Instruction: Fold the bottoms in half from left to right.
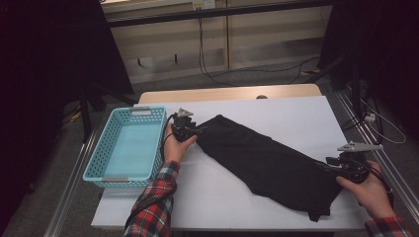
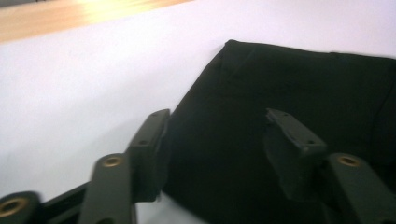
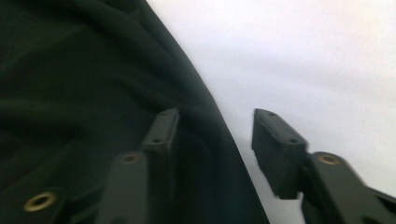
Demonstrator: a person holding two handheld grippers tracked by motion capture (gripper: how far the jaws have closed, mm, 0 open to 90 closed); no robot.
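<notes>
red plaid sleeves (image 1: 157, 197), black tools (image 1: 190, 129) with brass rivets, grey plates, black cables

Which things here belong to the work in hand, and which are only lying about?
Belong to the work:
- black garment, spread flat on the white table
- left claw, open at the garment's far end
- right claw, open at its near end

Lying about:
- blue basket beside the left hand
- cables on the floor
</notes>
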